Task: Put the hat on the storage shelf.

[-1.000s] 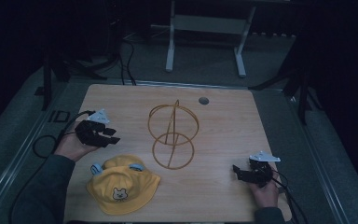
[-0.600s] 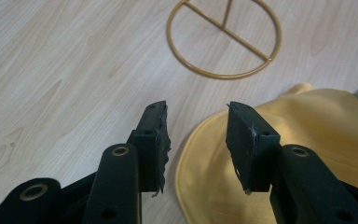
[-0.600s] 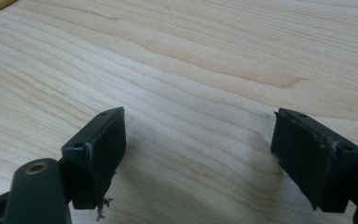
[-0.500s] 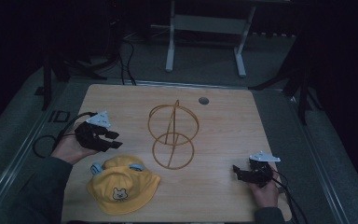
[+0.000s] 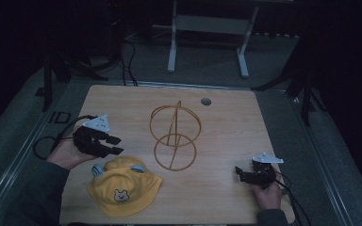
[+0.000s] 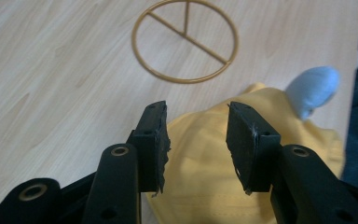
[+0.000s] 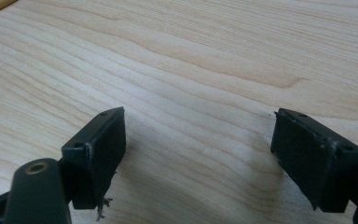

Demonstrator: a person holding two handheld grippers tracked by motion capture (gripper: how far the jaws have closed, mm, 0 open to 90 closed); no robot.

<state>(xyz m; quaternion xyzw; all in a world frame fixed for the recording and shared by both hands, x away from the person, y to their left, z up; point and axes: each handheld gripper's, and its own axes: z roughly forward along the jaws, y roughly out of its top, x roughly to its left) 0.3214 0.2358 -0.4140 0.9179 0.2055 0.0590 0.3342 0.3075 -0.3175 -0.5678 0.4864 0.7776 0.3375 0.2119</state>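
Left gripper (image 5: 115,145) hovers over yellow fabric bear hat (image 5: 122,186).
Jaws part-open, holding nothing; right gripper (image 5: 239,173) wide apart above bare wooden tabletop (image 5: 226,127).

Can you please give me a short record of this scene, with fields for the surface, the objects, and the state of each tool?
surface: wooden table
hat: yellow hat with a bear face and blue ears, lying flat near the front left of the table
stand: gold wire stand, upright at the middle, ring base on the table
left tool: left tool open, above the hat, jaws apart, holding nothing
right tool: right tool open wide, low over bare wood at the front right
hole: small round grommet near the far edge
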